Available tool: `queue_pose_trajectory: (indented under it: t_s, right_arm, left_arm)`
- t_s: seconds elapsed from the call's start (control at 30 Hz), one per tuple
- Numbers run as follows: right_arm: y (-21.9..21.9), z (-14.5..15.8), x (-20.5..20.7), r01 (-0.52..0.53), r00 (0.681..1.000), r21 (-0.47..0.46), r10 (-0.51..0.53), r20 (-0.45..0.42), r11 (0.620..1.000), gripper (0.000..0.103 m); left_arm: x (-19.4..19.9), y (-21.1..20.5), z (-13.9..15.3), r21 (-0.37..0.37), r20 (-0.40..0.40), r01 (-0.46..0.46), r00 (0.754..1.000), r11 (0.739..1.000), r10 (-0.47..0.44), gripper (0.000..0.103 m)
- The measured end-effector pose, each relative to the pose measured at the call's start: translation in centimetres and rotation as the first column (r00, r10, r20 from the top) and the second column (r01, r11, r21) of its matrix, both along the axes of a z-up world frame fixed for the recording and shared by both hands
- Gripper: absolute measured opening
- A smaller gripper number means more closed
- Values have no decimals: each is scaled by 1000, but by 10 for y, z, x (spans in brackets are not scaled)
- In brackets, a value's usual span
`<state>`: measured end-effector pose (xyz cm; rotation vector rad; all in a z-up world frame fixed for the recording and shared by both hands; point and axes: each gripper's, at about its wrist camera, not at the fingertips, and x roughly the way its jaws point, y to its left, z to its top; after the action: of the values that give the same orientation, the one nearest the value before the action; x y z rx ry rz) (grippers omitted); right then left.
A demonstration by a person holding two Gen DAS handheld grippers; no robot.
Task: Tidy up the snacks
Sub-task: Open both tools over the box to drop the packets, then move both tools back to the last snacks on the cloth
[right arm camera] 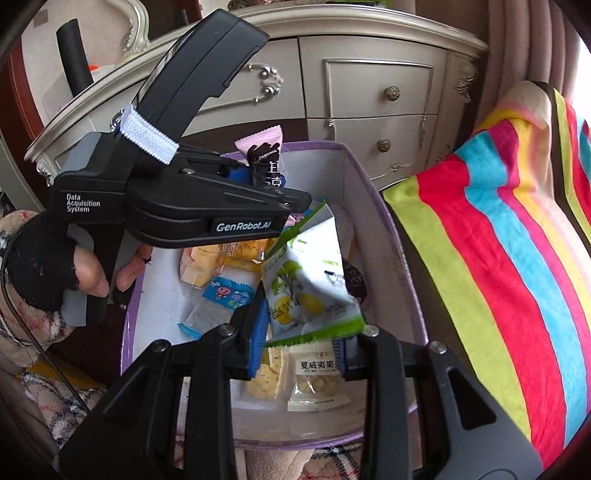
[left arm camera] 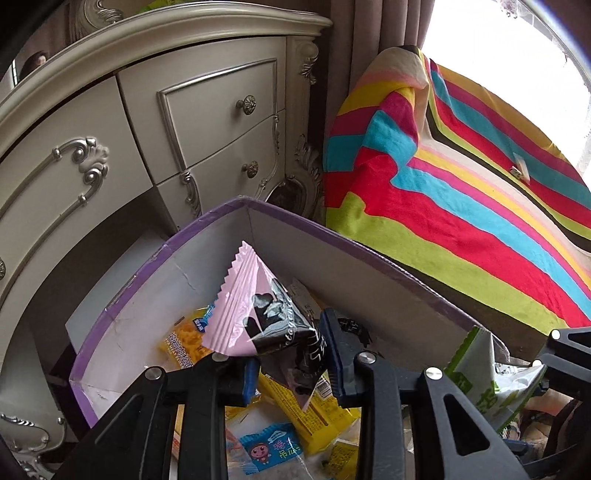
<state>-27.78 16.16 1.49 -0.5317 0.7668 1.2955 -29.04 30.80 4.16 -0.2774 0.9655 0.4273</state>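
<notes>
A purple-rimmed box [left arm camera: 155, 258] with white inner walls holds several snack packets. My left gripper [left arm camera: 291, 363] is shut on a pink and black snack packet [left arm camera: 255, 310] and holds it over the box; the packet also shows in the right wrist view [right arm camera: 263, 155]. My right gripper [right arm camera: 301, 349] is shut on a green and white snack packet [right arm camera: 306, 288] above the box [right arm camera: 373, 192]. The same packet shows at the right of the left wrist view [left arm camera: 480, 384]. Yellow packets [left arm camera: 314, 413] and a blue and white packet [left arm camera: 266, 450] lie on the box floor.
A cream dresser [left arm camera: 207, 110] with silver trim and knobs stands behind the box. A bright striped cloth [left arm camera: 461, 192] covers something to the right of the box. Curtains [left arm camera: 373, 33] hang behind. The left hand tool and gloved hand [right arm camera: 55, 269] fill the left of the right view.
</notes>
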Motion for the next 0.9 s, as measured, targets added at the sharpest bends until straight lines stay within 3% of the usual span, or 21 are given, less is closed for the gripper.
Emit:
queue_pose_trajectory:
  t_s: [0.07,0.13,0.17,0.63,0.8,0.9]
  right_arm:
    - [2,-2,0,-7,1000,2,7,-23,1000,47]
    - [2,-3,1,0,999,6,1,-39,1000,65]
    - [1,-3,2,-1,999,8,1,-43,1000,66]
    - [-10,-6,34,32,991,42,-26,-134,999,71]
    - [-49,1,87,181,974,87,-167,-150,980,72]
    - [-90,7,137,327,943,103,-317,-102,939,72]
  left_arm:
    - [-3,5,-2,-19,-6,-30,1000,999,30,54]
    - [-4,7,-2,-11,-5,-59,998,998,58,80]
    - [-5,7,-1,-1,-1,-65,998,998,65,82]
    - [16,0,-1,43,-64,-71,995,997,74,82]
    - [58,-26,10,5,-20,6,1000,1000,-6,82]
    - [103,-53,17,-32,33,82,996,996,-81,83]
